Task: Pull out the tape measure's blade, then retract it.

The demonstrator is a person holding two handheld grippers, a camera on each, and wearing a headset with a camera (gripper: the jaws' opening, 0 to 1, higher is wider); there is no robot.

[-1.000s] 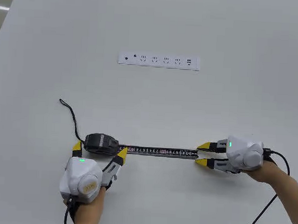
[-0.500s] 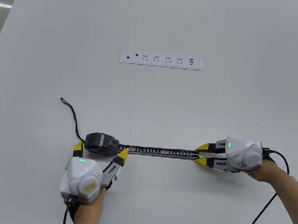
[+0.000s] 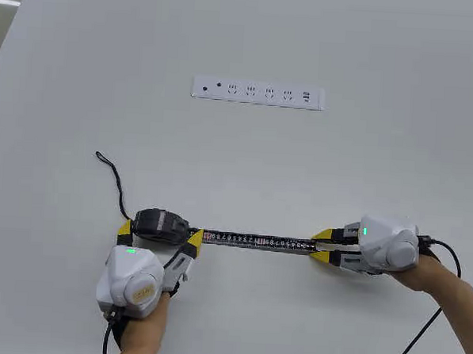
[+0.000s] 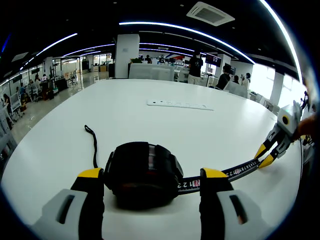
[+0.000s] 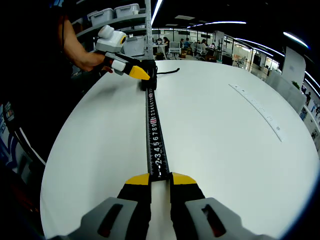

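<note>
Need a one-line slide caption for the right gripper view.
Right tongs clamp the tip of the blade, which runs across the white table to the black case.

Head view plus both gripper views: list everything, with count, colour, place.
table: 1, white, under everything
power strip: 1, white, flat at the far middle
tape measure case: 1, black, near left, between the left tool's jaws
blade: 1, dark with pale numerals, extended along the table from the case to the right tool
strap: 1, black, trailing from the case toward the far left
cable: 1, black, running off the right tool
left tool: 1, white with yellow tips, jaws apart, one each side of the case
right tool: 1, white with yellow tips, closed on the blade's end
</note>
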